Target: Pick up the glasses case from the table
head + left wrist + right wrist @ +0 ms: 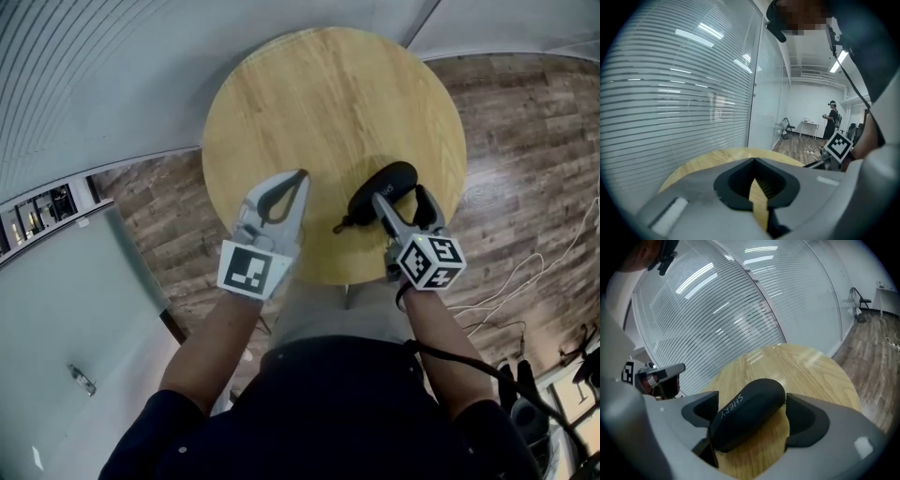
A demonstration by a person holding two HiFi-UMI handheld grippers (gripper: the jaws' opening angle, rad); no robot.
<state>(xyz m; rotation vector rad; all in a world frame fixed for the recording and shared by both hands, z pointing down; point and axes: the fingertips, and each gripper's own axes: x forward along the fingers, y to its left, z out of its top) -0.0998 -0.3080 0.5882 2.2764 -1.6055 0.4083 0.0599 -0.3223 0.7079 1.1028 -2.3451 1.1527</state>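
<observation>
Right gripper view: glasses case [745,416] between gripper's [752,405] jaws

Round wooden tabletop [328,103]: pale honey colour, fine straight grain running across it.

Oblong matte glasses case [747,411]: black all over, with one short line of pale grey lettering along its side.

Left tool [301,175]: light grey shell, black pads.

Right tool [401,197]: same light grey, black pads, darker grey along the arms.

Left marker cube [253,270] and right marker cube [431,261]: white faces, each printed with blocky black square patterns.

Plank floor [525,141]: mixed grey-brown boards, streaked and uneven in tone.

Curved glass wall [670,93]: whitish, ruled with thin horizontal stripes.

Person's top [328,412]: dark navy, plain.
</observation>
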